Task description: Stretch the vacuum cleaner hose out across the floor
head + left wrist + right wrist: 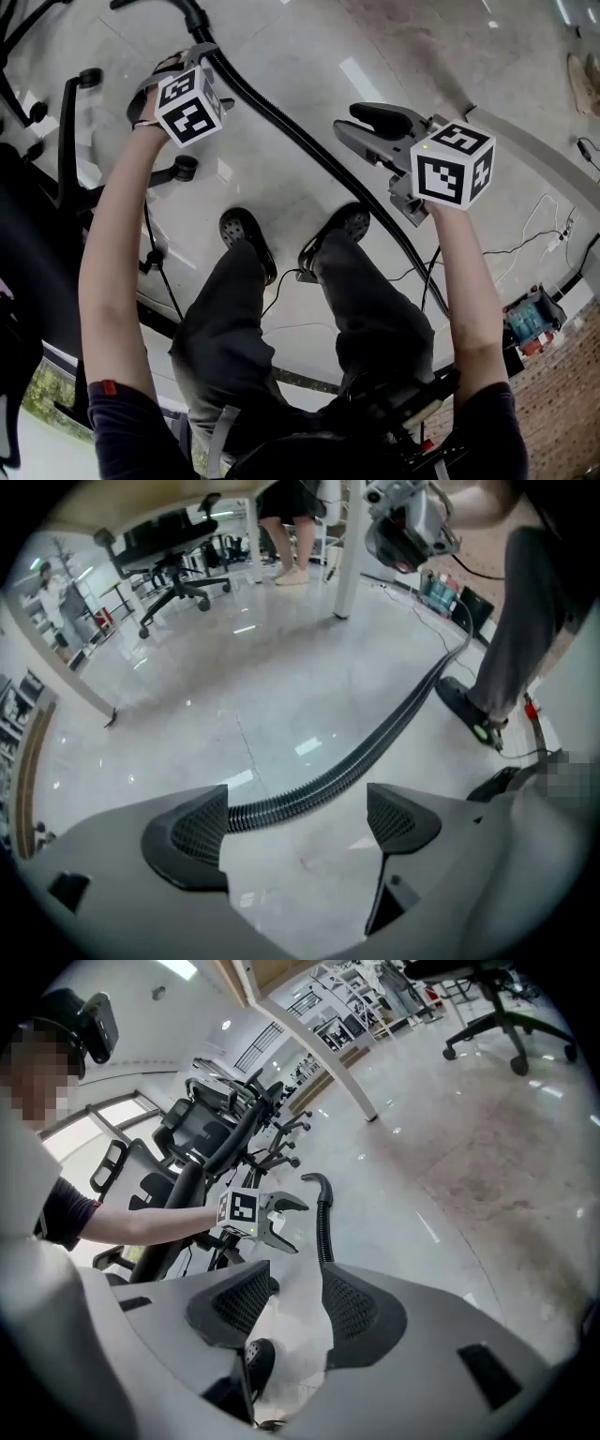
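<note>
The black ribbed vacuum hose [300, 141] lies on the pale floor, running from its curved end at the top down past the person's right shoe [342, 225]. My left gripper [192, 61] hangs above the hose's far part; in its own view the jaws [295, 832] stand wide open, with the hose [375, 747] on the floor below and nothing between the pads. My right gripper [352, 122] is held over the hose's middle. Its jaws [295, 1283] are open on nothing, and the hose [324, 1218] passes beyond the right pad. The left gripper [272, 1218] also shows there.
Office chairs stand at the left [70, 122] and farther off [173, 560]. A white table leg [349, 555] rises near another person's legs [291, 536]. Thin cables [534, 234] and a crate [530, 319] lie at the right. The person's left shoe [246, 234] is beside the hose.
</note>
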{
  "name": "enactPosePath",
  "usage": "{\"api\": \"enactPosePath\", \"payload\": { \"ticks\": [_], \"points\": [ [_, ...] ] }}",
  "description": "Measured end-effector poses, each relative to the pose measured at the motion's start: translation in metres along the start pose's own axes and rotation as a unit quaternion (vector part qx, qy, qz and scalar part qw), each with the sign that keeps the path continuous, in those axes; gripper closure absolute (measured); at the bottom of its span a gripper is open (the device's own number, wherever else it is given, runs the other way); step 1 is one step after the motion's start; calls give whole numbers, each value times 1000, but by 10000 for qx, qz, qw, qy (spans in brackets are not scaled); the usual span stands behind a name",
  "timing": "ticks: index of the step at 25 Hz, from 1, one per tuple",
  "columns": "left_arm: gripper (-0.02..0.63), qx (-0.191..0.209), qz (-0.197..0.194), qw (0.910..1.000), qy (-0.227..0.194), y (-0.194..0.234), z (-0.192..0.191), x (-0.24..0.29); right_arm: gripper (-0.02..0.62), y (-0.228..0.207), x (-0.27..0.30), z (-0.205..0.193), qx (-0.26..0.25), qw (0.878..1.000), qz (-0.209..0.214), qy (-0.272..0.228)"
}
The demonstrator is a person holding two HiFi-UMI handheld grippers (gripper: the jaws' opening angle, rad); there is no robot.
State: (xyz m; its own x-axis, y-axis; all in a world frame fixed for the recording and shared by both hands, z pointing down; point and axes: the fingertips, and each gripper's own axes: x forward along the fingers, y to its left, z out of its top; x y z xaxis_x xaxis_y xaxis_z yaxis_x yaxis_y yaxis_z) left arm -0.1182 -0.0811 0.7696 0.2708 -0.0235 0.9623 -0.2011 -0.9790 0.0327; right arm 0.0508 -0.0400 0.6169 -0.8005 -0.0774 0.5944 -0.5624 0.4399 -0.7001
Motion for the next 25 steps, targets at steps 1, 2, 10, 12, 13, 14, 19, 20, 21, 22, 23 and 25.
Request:
{"api": "enactPosePath", "payload": {
  "ticks": [1, 2, 10, 12, 13, 14, 19, 20, 21, 22, 23, 25],
  "points": [
    [150, -206, 10, 9997, -130, -3, 4, -14, 416, 10, -10, 3, 36, 10000, -17, -45],
    [150, -390, 49, 9989, -253, -5, 9, -29, 416, 21, -20, 7, 88, 9999, -33, -113],
    [600, -2074, -154, 9724, -1062, -57, 60, -173, 589, 130, -112, 49, 481, 9969, 158, -607],
    [600, -2733, -524, 9485, -1510, -68, 74, -218, 589, 163, -130, 63, 497, 9958, 269, -716],
    [600, -2993, -660, 9350, -1787, -71, 81, -242, 589, 178, -138, 70, 522, 9952, 299, -766],
    [600, -3184, -745, 9220, -2072, -72, 88, -268, 591, 193, -146, 78, 547, 9946, 306, -829],
    [600, -3485, -647, 8834, -3067, -76, 123, -404, 589, 269, -189, 114, 695, 9895, 352, -1215],
    [600, -3502, -551, 8801, -3157, -79, 126, -429, 591, 283, -196, 119, 695, 9887, 385, -1269],
    [600, -3512, -450, 8774, -3237, -81, 128, -452, 590, 298, -201, 126, 685, 9878, 430, -1335],
    [600, -3499, -368, 8753, -3317, -83, 130, -475, 591, 313, -206, 135, 671, 9864, 480, -1419],
    [600, -3448, -319, 8744, -3399, -85, 135, -495, 589, 328, -211, 144, 660, 9848, 525, -1518],
    [600, -3245, -286, 8762, -3552, -95, 153, -533, 589, 356, -227, 158, 629, 9816, 581, -1709]
  ]
}}
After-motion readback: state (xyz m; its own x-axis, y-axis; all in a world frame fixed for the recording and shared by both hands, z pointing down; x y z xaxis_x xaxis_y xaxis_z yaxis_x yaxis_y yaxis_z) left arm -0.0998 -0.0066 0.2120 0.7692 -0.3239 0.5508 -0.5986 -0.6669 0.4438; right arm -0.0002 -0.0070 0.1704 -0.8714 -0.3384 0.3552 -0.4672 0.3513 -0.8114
